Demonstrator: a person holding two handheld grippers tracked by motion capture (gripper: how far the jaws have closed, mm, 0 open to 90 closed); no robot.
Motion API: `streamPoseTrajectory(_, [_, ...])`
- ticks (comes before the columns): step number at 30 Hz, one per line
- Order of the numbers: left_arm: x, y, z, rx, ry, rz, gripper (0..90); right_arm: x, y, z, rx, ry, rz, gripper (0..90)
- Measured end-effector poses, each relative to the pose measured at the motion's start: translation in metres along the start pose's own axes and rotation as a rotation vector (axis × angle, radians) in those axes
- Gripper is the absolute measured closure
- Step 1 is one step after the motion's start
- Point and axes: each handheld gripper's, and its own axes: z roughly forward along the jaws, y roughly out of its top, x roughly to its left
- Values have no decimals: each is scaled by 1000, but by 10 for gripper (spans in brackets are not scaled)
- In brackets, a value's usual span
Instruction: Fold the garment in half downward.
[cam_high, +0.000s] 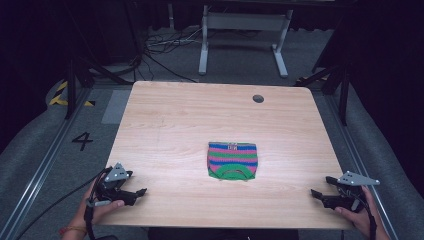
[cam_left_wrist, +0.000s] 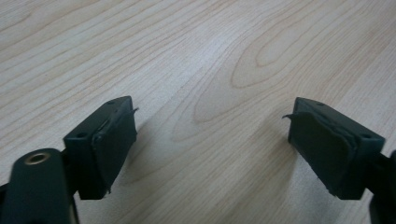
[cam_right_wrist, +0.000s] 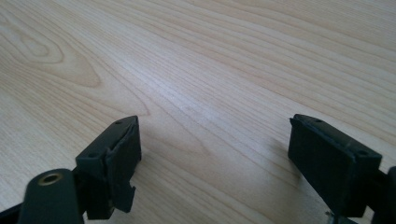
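Observation:
A small folded knit garment (cam_high: 232, 160), striped blue, pink and green with a green neckline, lies flat on the wooden table (cam_high: 170, 125) a little right of centre. My left gripper (cam_high: 141, 192) rests at the table's front left corner, held by a hand, well apart from the garment. My right gripper (cam_high: 316, 194) rests at the front right corner, also far from it. Seen from the left gripper view, the left gripper (cam_left_wrist: 212, 116) stands open over bare wood. Over bare wood too, the right gripper (cam_right_wrist: 215, 123) stands open.
A round grommet hole (cam_high: 258, 98) sits near the table's far right edge. Beyond the table stand a white desk frame (cam_high: 243, 30), floor cables (cam_high: 165, 45) and dark tripod legs (cam_high: 80, 75). A "4" marking (cam_high: 82, 140) is on the floor at left.

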Motion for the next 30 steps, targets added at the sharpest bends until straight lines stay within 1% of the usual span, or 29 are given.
streamPoseTrajectory(1, [0, 0, 0, 0, 0, 0, 152, 0, 0, 0, 0, 0, 0, 174])
streamPoseTrajectory(2, [-2, 0, 0, 5, 30, -3, 142, 0, 0, 0, 1, -2, -4, 169])
streamPoseTrajectory(4, [-3, 0, 0, 5, 38, -9, 139, 1, 0, 0, 3, -8, -3, 157])
streamPoseTrajectory(6, [-4, -1, 0, 5, 51, -26, 136, 0, 0, 1, 5, -15, 2, 146])
streamPoseTrajectory(8, [-4, -1, 0, 5, 52, -28, 136, 0, 1, 1, 7, -31, 19, 143])
streamPoseTrajectory(9, [-4, -1, 0, 5, 55, -31, 136, 0, 1, 1, 7, -31, 19, 143])
streamPoseTrajectory(11, [-4, -1, 0, 10, 57, -37, 130, 0, 1, 2, 8, -46, 31, 130])
streamPoseTrajectory(13, [-4, 0, 1, 15, 67, -39, 106, 0, 2, 4, 18, -62, 47, 81])
streamPoseTrajectory(14, [-4, 0, 2, 15, 70, -43, 93, -1, 2, 4, 22, -66, 51, 74])
streamPoseTrajectory(19, [-3, 1, 3, 23, 73, -50, 55, 0, 2, 4, 22, -68, 52, 74])
streamPoseTrajectory(22, [-3, 2, 4, 32, 83, -60, 38, 0, 2, 4, 22, -68, 52, 74])
streamPoseTrajectory(23, [-3, 2, 4, 37, 84, -76, 24, 0, 2, 4, 22, -68, 52, 74])
streamPoseTrajectory(24, [-2, 2, 5, 42, 87, -79, 4, 0, 2, 4, 22, -68, 52, 74])
streamPoseTrajectory(30, [-2, 3, 5, 42, 88, -79, 0, -1, 2, 4, 23, -68, 52, 74])
